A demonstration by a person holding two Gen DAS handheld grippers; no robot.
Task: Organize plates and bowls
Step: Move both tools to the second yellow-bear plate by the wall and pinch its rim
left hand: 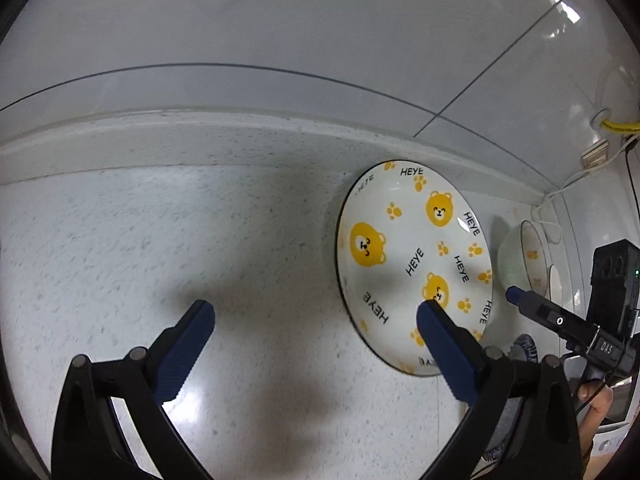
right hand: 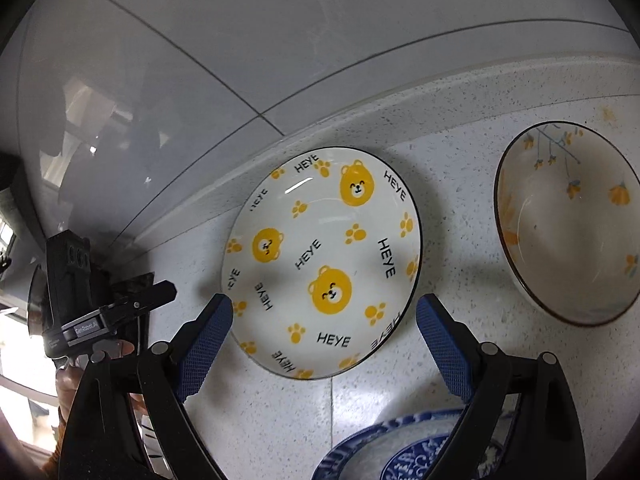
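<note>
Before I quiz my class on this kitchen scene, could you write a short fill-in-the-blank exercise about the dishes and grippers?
1. The bear plate carries yellow bear faces and the repeated word ____.
2. The bowl beside it is painted with small ____ on thin stems.
3. Nearest the right wrist camera lies a plate patterned in white and ____.
4. The right gripper has its jaws ____, nothing between them.

Missing words: HEYE; flowers; blue; open

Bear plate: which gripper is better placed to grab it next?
Right. Bear plate sits centred ahead of the right gripper, jaws open. Left gripper aims mostly at bare counter, plate off to its side.
</note>
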